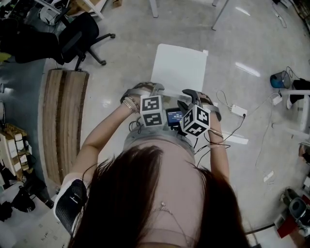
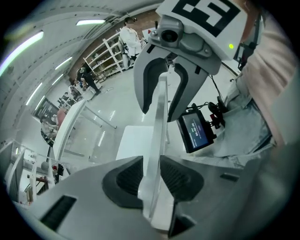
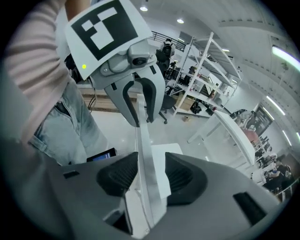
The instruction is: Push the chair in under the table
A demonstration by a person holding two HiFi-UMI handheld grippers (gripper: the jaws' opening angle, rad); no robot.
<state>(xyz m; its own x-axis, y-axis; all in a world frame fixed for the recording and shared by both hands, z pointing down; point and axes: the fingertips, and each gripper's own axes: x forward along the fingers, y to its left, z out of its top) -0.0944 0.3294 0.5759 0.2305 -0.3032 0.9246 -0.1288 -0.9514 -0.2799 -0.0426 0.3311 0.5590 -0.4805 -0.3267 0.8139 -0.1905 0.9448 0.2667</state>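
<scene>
A white chair stands in front of me, its seat [image 1: 178, 68] showing beyond my hands. Both grippers sit on the top edge of its thin backrest [image 2: 159, 117], side by side. My left gripper [image 1: 151, 89] [image 2: 151, 176] has the backrest edge between its pads, which lie against both faces. The right gripper [image 1: 192, 98] [image 3: 150, 173] straddles the same edge [image 3: 143, 140] with its jaws wide and a gap on one side. Each gripper view shows the other gripper further along the edge. The white table [image 2: 70, 122] [image 3: 234, 126] stands beyond the chair.
A black office chair [image 1: 77, 36] stands at the far left, with a long wooden bench [image 1: 63, 116] beside me. Cables and a power strip [image 1: 237, 110] lie on the floor to the right. Two table legs [image 1: 154, 7] show at the top edge. A small screen [image 1: 173, 116] hangs at my waist.
</scene>
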